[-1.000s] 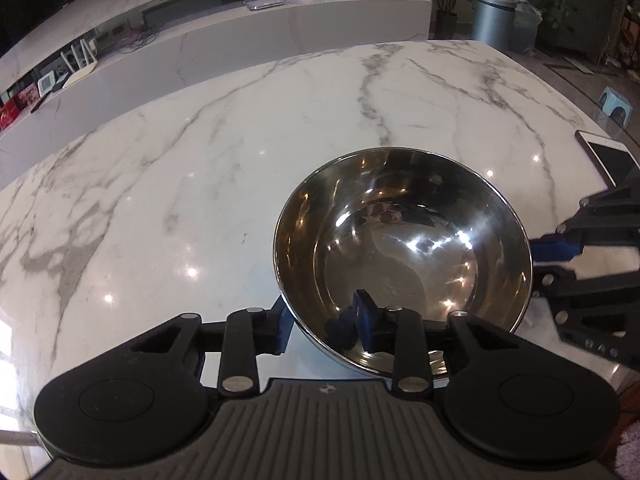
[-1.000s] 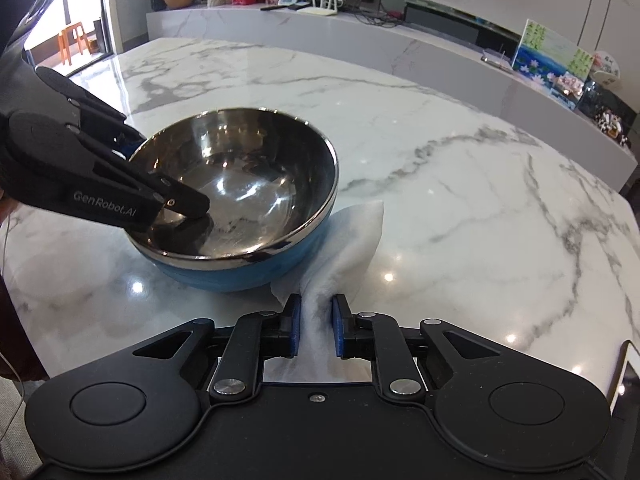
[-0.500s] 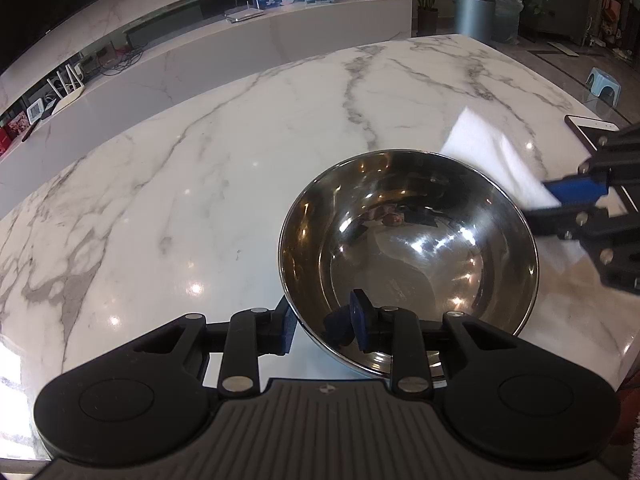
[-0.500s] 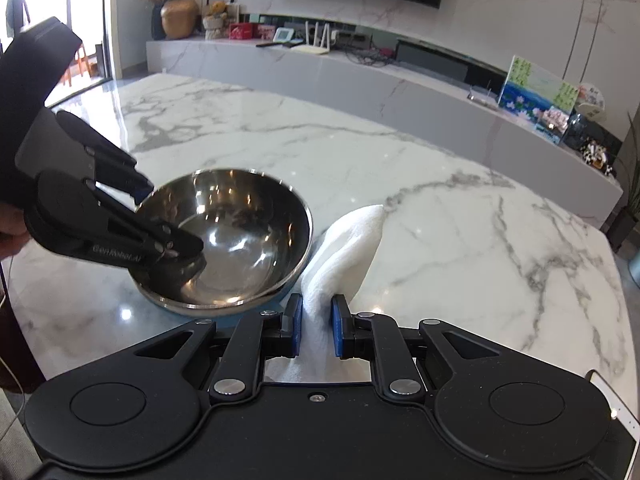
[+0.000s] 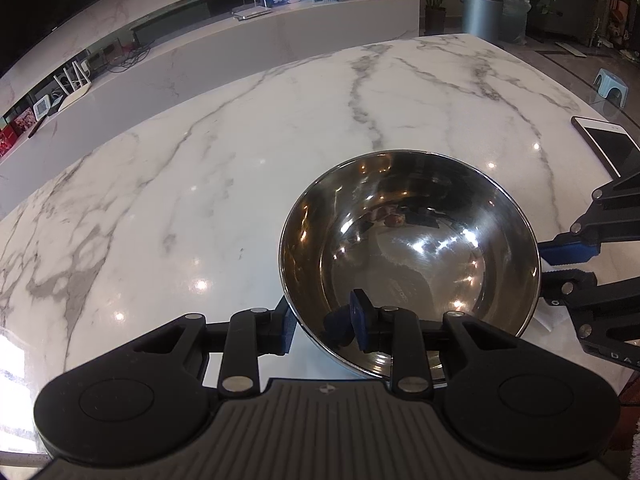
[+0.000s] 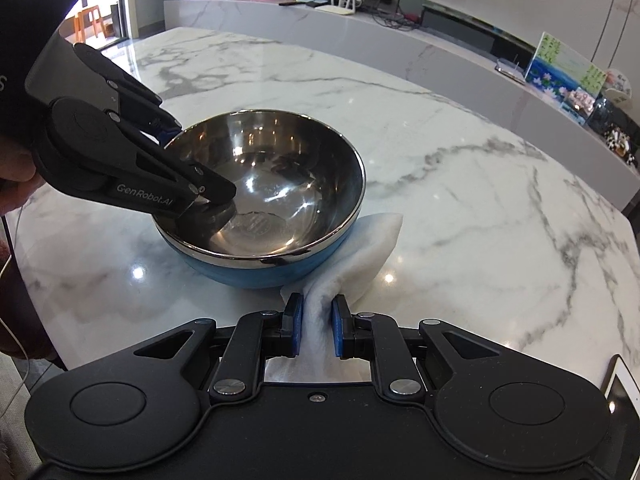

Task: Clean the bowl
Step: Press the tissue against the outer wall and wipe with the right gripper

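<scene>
left gripper (image 6: 200, 200): "GenRobot.AI", clamps steel bowl (image 6: 280, 184) rim | right gripper (image 6: 316, 324): pinches white cloth (image 6: 360, 248) beside bowl | marble desk (image 5: 200, 184): bare beyond

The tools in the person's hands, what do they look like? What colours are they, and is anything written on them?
Both are black plastic. The left tool and the right tool each have two fingers tipped with blue pads, jointed by black links with silver pins. Behind the fingers sit two round black discs and a ribbed dark grey body. White lettering on the left tool's side reads "GenRobot.AI". A thin pale cable hangs by the hand at the picture's left edge.
</scene>
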A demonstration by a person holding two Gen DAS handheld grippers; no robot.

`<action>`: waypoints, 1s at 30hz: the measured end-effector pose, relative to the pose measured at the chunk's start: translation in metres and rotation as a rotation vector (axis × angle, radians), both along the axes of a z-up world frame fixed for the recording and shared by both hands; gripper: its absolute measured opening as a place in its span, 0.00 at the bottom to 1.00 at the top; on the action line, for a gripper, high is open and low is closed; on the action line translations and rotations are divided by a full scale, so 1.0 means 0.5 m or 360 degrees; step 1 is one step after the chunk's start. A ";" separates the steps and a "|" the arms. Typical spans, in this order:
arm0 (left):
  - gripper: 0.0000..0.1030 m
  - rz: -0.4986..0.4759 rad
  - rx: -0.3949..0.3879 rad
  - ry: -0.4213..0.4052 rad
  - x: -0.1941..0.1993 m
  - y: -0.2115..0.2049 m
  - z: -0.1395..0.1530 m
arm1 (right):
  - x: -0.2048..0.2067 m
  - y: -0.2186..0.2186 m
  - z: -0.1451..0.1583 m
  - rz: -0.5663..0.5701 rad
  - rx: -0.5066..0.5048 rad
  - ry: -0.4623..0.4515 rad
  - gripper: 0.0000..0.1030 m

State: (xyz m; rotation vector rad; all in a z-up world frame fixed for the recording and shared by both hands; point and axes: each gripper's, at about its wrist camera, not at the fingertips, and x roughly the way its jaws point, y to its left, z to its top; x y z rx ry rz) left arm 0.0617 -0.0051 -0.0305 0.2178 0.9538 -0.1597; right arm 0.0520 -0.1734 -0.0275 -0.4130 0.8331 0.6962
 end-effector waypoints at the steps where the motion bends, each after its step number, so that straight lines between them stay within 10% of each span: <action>1: 0.26 0.0000 0.0001 0.0000 0.000 0.000 0.000 | 0.000 -0.004 0.004 -0.0013 0.0013 -0.0011 0.13; 30: 0.27 0.0040 0.0017 -0.0004 -0.005 -0.008 -0.002 | -0.029 0.003 0.009 -0.0284 0.0138 0.0029 0.12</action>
